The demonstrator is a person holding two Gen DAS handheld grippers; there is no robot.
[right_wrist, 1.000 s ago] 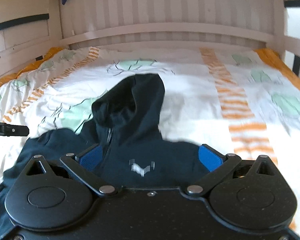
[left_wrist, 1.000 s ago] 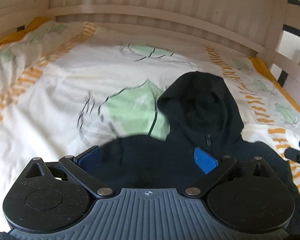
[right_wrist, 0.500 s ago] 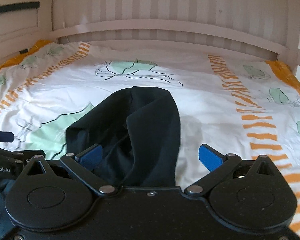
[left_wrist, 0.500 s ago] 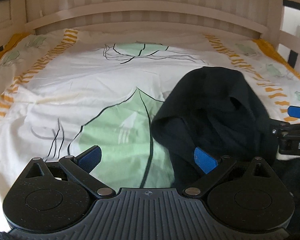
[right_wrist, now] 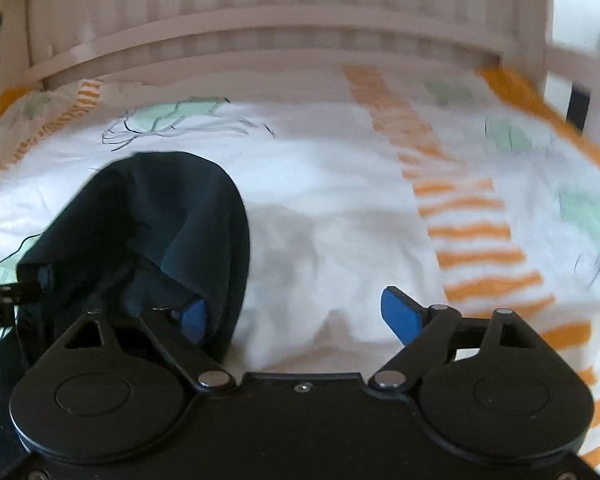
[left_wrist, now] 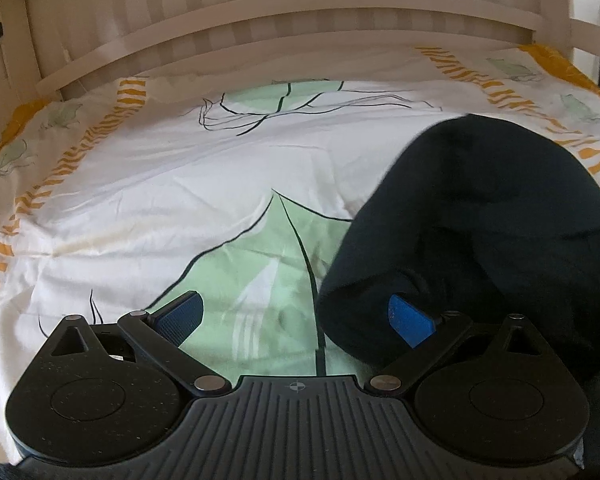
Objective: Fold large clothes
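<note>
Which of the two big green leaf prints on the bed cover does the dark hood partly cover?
The near leaf print, just ahead of the left claw: the hood overlaps its right edge. The far leaf print by the headboard lies fully uncovered.

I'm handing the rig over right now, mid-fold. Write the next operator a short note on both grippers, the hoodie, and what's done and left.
Left hand-held gripper: open, nothing gripped; the hood's edge lies between its fingers, beside the right pad.
Right hand-held gripper: jaws closing but wide apart, nothing gripped; its left finger is against the hood's edge.
Hoodie: dark, on the leaf-print bed cover, hood toward the headboard. The body is out of view below both cameras.
Done: no fold visible.
Left: probably grip the hood at both sides and fold it down onto the body, then finish folding.
</note>
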